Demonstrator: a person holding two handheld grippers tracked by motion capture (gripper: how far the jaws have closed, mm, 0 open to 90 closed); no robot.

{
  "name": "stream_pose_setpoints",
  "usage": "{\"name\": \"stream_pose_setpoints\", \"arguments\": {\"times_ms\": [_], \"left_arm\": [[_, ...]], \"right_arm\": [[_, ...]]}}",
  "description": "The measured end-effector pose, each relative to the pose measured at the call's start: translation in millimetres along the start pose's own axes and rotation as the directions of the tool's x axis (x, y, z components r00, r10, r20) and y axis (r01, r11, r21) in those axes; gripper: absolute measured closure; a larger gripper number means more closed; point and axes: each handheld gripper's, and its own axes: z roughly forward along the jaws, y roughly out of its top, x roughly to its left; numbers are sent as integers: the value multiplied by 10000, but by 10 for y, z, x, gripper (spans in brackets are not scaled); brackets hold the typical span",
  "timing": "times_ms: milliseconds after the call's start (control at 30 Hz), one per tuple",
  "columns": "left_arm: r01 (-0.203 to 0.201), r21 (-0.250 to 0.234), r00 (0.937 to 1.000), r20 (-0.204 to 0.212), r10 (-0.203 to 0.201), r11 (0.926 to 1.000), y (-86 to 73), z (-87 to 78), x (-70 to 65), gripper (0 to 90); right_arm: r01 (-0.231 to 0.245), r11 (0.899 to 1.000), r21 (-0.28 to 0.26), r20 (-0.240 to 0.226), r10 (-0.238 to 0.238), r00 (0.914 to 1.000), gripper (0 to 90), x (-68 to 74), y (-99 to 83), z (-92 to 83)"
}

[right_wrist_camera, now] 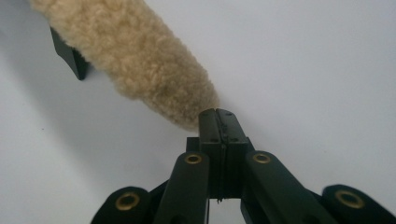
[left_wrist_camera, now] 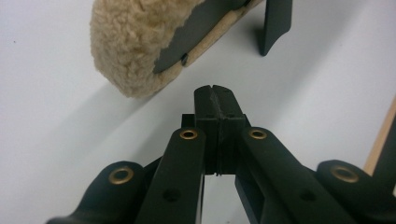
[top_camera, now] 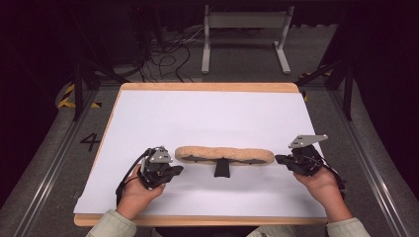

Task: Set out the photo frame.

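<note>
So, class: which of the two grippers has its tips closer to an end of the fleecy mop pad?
The right gripper: its shut tips sit right at the fleecy mop pad, whereas the left gripper leaves bare white table between.

Each hand carries a black gripper, the left gripper point(top_camera: 174, 171) and the right gripper point(top_camera: 279, 159), topped by a grey 3-cornered plate and trailing a black cable. Brass-coloured rivets stud the 2 black jaw links. The sleeves are pale khaki.

Both hand-held grippers point(top_camera: 178, 170) point(top_camera: 279, 159) closed, empty
</note>
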Motion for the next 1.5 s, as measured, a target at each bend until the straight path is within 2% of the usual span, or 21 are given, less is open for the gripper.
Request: {"name": "stream_pose_setpoints", "arguments": {"times_ms": [200,333,500,600,667,733,933,1067,1133,1500], "left_arm": [[-16,351,9999,-144,21,9994,-2,105,36,900],[66,319,9993,-381,-54,9995,-1,160,49,900],[123,303,9990,-440,-110,9995,9,189,56,900],[160,219,9986,-511,-149,9996,12,192,51,900],[165,124,9974,-703,-156,9998,14,197,58,900],[302,33,9968,-739,-299,9995,17,202,79,900],[324,-12,9958,-851,-324,9995,30,221,97,900],[507,-86,9943,-935,-513,9987,34,231,133,900],[623,-127,9945,-836,-631,9980,40,237,168,900],[834,-148,9918,-959,-845,9964,108,283,280,900]], "right_arm": [[19,10000,-19,95,-19,10000,900,1,36,72],[-19,10000,-32,127,19,9999,900,-17,43,99],[-30,10000,-95,244,33,9997,900,-29,44,117],[-54,9999,-128,273,58,9996,900,-43,52,134],[18,9999,-129,285,-14,9996,900,-43,61,148],[87,9999,-125,287,-84,9996,900,-31,70,158],[111,9999,-109,234,-109,9997,900,-27,67,152],[115,9999,-95,171,-113,9998,900,-27,66,151],[147,9999,-59,136,-146,9998,900,-19,66,146],[498,9986,157,-193,-495,9986,900,71,32,87]]}}
